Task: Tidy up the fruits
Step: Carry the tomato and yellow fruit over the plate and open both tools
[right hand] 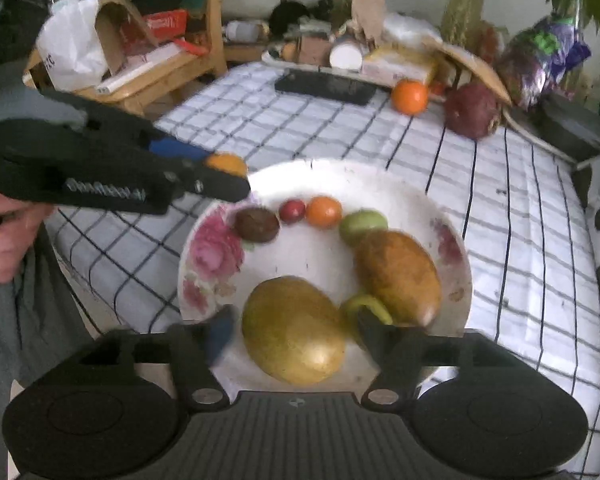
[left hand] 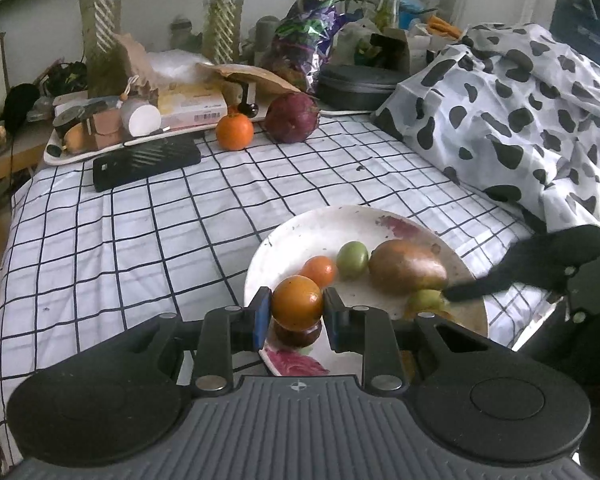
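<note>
Left wrist view: an orange fruit (left hand: 297, 302) is pinched between the two fingers of the left gripper (left hand: 296, 314), held over the near rim of the floral plate (left hand: 312, 232). On the plate a small orange fruit (left hand: 319, 271), a green fruit (left hand: 352, 259) and a brown-green mango (left hand: 406, 266) are seen in a row. An orange (left hand: 234, 131) and a dark red fruit (left hand: 292, 117) are left on the checked tabletop (left hand: 140, 232), well apart from the plate.

From the right wrist view, the right gripper (right hand: 292, 334) is spread around a yellow mango (right hand: 294, 330) lying on the plate; contact by the fingers cannot be determined owing to blur. A dark brown fruit (right hand: 257, 224) and a small red fruit (right hand: 292, 211) are recorded beside the small orange fruit.
</note>
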`<state>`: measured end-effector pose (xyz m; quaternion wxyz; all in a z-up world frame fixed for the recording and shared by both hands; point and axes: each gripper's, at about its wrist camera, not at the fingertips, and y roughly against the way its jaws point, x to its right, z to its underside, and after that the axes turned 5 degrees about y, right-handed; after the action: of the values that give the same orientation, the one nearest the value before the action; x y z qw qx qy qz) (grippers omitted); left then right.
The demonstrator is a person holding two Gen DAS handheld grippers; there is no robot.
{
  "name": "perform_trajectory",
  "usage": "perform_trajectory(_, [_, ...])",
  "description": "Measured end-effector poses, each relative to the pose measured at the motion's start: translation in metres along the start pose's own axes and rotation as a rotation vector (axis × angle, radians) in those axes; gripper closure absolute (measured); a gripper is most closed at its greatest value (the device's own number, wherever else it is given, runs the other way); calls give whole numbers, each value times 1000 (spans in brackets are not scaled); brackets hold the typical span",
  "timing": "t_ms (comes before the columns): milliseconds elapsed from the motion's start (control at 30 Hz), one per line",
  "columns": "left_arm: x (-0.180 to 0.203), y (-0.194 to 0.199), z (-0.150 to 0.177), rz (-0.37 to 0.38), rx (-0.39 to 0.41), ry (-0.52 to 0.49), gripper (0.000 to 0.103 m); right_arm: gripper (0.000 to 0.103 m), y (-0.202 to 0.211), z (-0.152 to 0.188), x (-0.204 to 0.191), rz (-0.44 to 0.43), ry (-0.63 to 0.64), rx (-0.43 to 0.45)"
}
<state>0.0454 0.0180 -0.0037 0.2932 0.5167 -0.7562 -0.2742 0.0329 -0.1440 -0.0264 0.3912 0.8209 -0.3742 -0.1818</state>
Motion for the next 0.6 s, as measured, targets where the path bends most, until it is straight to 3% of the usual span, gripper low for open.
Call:
perform_trajectory(33, [0, 0, 0, 2, -1, 2, 76, 6, 3, 0, 0, 8, 0, 19])
perform_trajectory(600, [13, 1, 12, 38, -52, -14, 76, 0, 32, 6, 22, 81, -126, 91])
